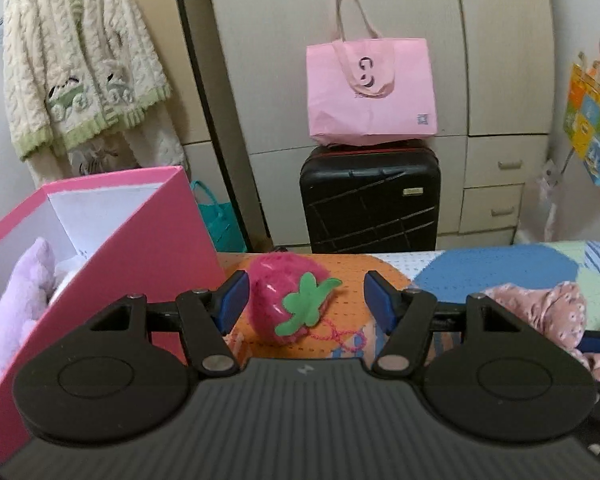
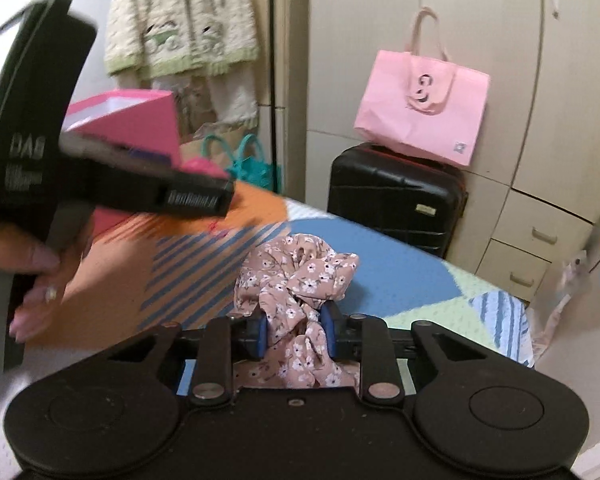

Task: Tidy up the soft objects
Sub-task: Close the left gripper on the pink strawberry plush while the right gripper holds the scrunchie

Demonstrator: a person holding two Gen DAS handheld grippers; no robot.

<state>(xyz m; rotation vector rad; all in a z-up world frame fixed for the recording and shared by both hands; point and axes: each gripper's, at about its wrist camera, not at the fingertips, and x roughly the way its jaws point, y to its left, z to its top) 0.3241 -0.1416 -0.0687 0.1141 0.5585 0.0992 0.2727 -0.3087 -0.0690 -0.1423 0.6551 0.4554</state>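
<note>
Strawberry dead ahead of my left tongs, floral cloth already pinched in my right.

I've got the left tongs (image 1: pixel 306 300) released, jaws standing wide with the plush strawberry (image 1: pixel 290 300) lying between the pads, nearer the nine o'clock pad, nothing pressing it yet. Its long axis runs from about eleven o'clock down to five, leaf end toward three. The right tongs (image 2: pixel 295 330) are clenched on the floral cloth (image 2: pixel 296 280), which bunches up toward twelve o'clock from the pads. So the left hand is clearly the nearer one for the strawberry. The pink box (image 1: pixel 112 240) sits at nine o'clock of the left tongs, open, with a lilac plush (image 1: pixel 28 296) inside. Everything rests on the patchwork bedspread (image 1: pixel 500 272); a black suitcase (image 1: pixel 370 200) and pink bag (image 1: pixel 372 88) stand at twelve against the wardrobe (image 1: pixel 504 60).
</note>
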